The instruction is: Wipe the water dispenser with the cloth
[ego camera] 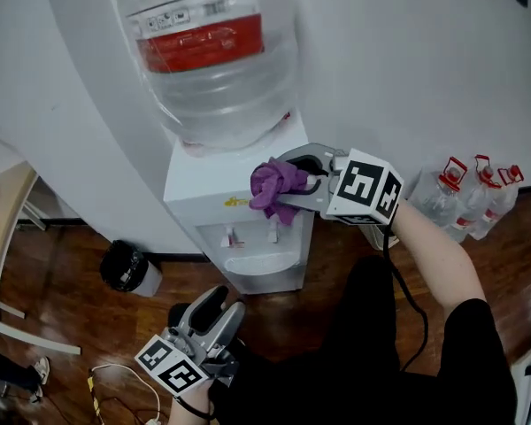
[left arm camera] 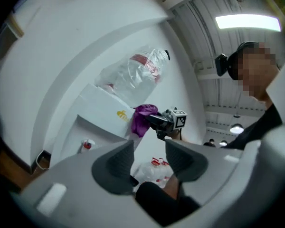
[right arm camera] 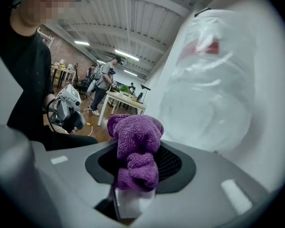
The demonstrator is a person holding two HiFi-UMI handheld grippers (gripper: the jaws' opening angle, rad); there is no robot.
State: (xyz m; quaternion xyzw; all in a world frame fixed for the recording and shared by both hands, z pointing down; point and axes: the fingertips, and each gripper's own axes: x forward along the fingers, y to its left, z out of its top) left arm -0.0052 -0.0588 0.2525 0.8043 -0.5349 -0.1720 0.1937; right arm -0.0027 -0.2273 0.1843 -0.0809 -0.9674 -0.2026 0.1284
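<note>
White wall behind, dark wood floor below: my right gripper (ego camera: pixel 299 182) has the crumpled purple microfibre cloth (ego camera: pixel 274 187) at the white floor-standing water dispenser (ego camera: pixel 195 184).

I see the right jaws closed on the cloth, which bunches out past their tips at the front right corner of the dispenser's top, just below the upturned clear plastic bottle with a red label (ego camera: pixel 214 60); whether it presses on the surface I cannot tell. I hold my left gripper (ego camera: pixel 219 303) low over the floor, well apart from the dispenser, its jaws standing apart with nothing between them.
</note>
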